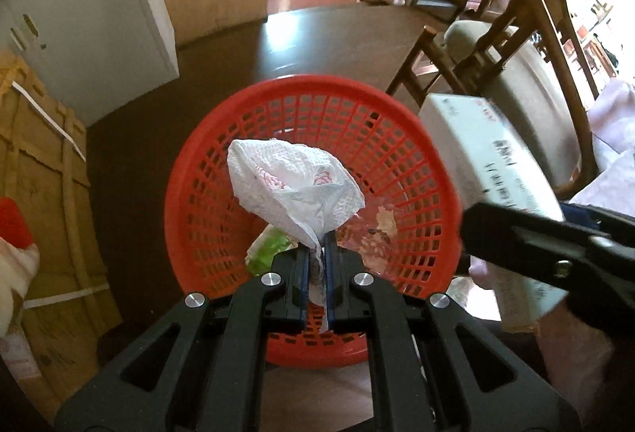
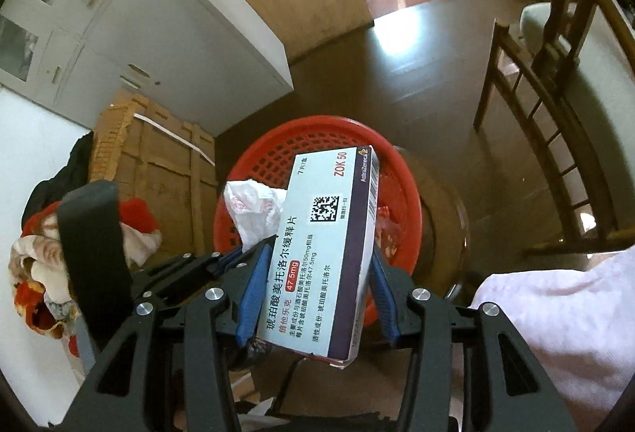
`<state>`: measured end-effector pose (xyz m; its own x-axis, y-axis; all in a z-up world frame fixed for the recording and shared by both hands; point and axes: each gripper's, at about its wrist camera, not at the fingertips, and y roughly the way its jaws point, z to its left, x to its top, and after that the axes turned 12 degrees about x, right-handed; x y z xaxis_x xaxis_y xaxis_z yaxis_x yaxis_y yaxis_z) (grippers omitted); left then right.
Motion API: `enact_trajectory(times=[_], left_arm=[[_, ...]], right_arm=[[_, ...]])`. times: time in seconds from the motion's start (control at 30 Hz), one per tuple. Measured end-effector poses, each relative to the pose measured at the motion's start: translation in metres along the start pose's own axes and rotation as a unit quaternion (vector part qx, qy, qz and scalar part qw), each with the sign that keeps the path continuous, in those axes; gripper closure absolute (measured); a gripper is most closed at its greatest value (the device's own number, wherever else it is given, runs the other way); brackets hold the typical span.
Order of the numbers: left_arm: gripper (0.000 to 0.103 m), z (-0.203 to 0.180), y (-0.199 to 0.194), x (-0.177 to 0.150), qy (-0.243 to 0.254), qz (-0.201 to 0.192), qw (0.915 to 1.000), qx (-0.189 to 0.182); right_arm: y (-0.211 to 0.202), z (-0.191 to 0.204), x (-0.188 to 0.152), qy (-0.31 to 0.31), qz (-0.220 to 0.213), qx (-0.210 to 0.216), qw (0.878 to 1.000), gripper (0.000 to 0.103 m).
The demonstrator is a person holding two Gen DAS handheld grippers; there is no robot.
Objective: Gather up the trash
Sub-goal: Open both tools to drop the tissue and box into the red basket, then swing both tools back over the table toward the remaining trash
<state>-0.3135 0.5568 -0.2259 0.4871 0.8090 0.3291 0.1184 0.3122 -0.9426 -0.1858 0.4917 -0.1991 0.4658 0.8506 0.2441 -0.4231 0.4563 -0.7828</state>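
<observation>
A red plastic mesh basket (image 1: 301,80) stands below both grippers, with a green wrapper (image 1: 270,245) and clear plastic scraps (image 1: 373,233) in its bottom. My left gripper (image 1: 317,237) is shut on the twisted end of a crumpled white tissue (image 1: 293,186), which hangs over the basket's opening. My right gripper (image 2: 320,251) is shut on a pale blue medicine box (image 2: 325,245), its blue pads (image 2: 254,285) pressed on the long sides. The box is over the basket's right rim (image 2: 412,193). The tissue (image 2: 246,209) shows to its left.
A strapped cardboard crate (image 1: 43,193) and a white cabinet (image 1: 99,15) stand to the left. A wooden chair (image 1: 516,35) with a pale cushion is on the right. A pile of red and cream cloth (image 2: 39,265) lies at far left, pink cloth (image 2: 555,313) at lower right.
</observation>
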Motion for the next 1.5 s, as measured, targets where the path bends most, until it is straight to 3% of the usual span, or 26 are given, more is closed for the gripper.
enact_trajectory(times=[0.23,0.33,0.47,0.6,1.07,1.27,1.5], left_arm=[[0.091,-0.004,0.002,0.004,-0.001,0.000,1.0000,-0.004],[0.076,-0.003,-0.001,0.005,-0.008,-0.002,1.0000,-0.006],[0.045,-0.002,-0.012,0.006,-0.013,-0.014,0.9998,-0.004],[0.037,-0.003,-0.027,0.007,-0.016,-0.028,0.9994,-0.009],[0.030,-0.042,-0.099,0.001,0.009,-0.079,0.9967,-0.018],[0.025,-0.094,-0.143,-0.008,0.063,-0.117,0.9906,-0.034],[0.020,-0.179,-0.196,-0.032,0.141,-0.159,0.9744,-0.073]], right_arm=[[0.004,-0.012,0.001,0.013,0.000,0.014,1.000,0.046],[-0.003,-0.017,0.001,0.022,-0.006,0.018,1.000,0.046],[-0.019,-0.014,-0.002,0.020,-0.024,0.016,0.999,0.046],[-0.044,-0.005,-0.008,0.007,-0.048,0.014,0.999,0.046],[-0.189,0.003,-0.062,-0.016,-0.192,0.027,0.981,0.041],[-0.265,-0.019,-0.112,0.001,-0.263,-0.008,0.965,0.030],[-0.355,-0.063,-0.193,0.037,-0.329,-0.110,0.937,0.024]])
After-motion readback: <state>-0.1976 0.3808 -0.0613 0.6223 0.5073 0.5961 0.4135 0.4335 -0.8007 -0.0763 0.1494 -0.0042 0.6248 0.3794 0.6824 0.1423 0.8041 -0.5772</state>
